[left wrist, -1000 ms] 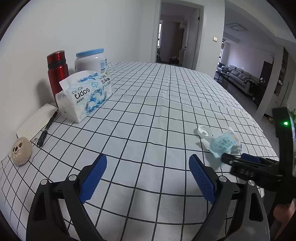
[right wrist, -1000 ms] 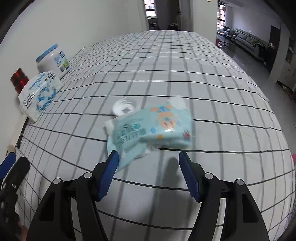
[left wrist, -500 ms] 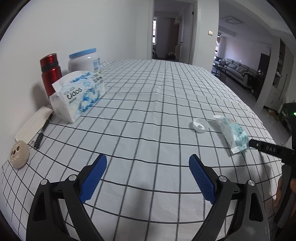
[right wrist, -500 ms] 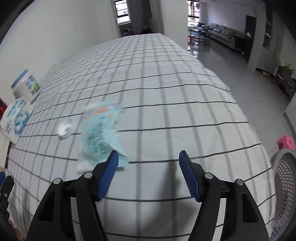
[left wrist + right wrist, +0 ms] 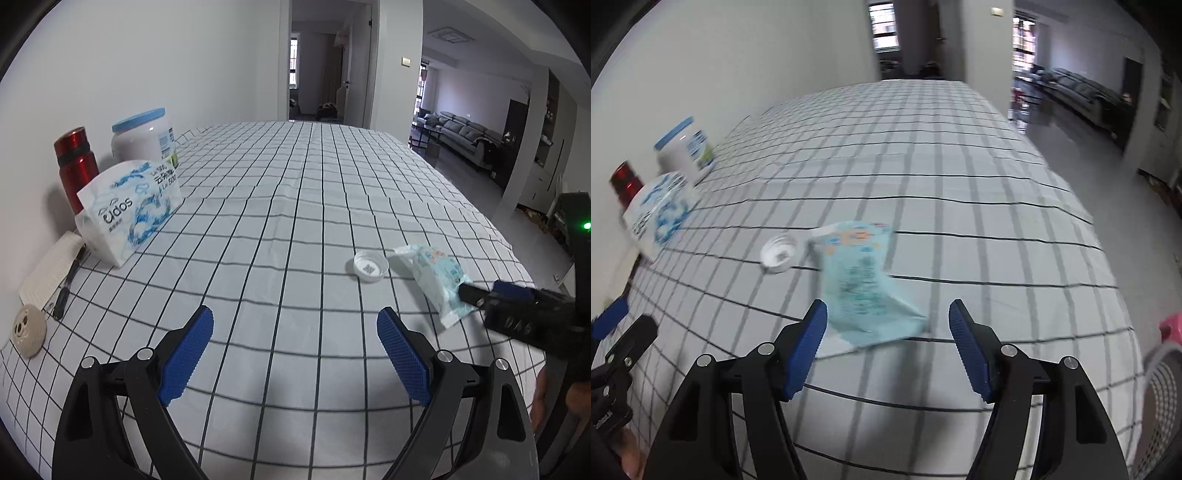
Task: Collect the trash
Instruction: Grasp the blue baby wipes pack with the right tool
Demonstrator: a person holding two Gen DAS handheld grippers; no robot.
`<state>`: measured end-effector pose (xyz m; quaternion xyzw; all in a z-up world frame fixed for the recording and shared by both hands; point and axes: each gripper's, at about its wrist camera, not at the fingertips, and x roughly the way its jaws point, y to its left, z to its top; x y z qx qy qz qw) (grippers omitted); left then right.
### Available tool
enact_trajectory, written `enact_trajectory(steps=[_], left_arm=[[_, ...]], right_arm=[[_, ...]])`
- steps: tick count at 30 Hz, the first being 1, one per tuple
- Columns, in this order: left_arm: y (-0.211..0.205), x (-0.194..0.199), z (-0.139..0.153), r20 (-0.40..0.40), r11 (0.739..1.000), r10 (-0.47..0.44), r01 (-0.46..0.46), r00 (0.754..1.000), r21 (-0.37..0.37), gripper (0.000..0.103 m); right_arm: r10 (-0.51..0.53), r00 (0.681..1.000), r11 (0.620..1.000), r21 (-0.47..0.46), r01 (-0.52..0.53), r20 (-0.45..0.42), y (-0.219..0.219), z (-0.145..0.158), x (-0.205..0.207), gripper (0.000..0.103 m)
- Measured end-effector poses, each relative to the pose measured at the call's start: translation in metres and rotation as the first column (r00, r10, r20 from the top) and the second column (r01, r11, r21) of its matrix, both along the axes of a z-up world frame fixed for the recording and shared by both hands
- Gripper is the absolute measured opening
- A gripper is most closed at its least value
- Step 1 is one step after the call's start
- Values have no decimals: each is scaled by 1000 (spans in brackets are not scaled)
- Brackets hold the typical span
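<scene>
Here our right tongs [image 5: 886, 343] stand half open and empty, the wipes packet [image 5: 866, 291] lying lengthwise straight ahead between them, while our left tongs [image 5: 295, 354], wide open and empty, sit farther off.

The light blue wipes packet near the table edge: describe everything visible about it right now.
The wipes packet is a soft, flattened plastic pouch, pale blue with small cartoon print and a crimped white end seal. It lies flat and crumpled on the checked tablecloth, its long axis pointing away from the right tool. Its near end lies between that tool's open blue pads, close against the left pad; actual contact is unclear through the blur. A white bottle cap lies just beside its far end; whether they touch is unclear.
</scene>
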<state>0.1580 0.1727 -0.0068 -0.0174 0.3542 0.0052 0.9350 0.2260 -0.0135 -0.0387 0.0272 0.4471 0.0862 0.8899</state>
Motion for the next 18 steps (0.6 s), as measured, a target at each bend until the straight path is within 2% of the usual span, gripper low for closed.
enact_trajectory(steps=[10,18], left_arm=[[-11,11,6,6,1000,-4,4,1000,2,88],[-19,24,-1,-10,1000,-8,8,1000,-7,88]], right_arm=[[46,997,999,5,-46,-57,14,-18,33,66],[47,998,998,40,-46,-29,3,-18,29,62]])
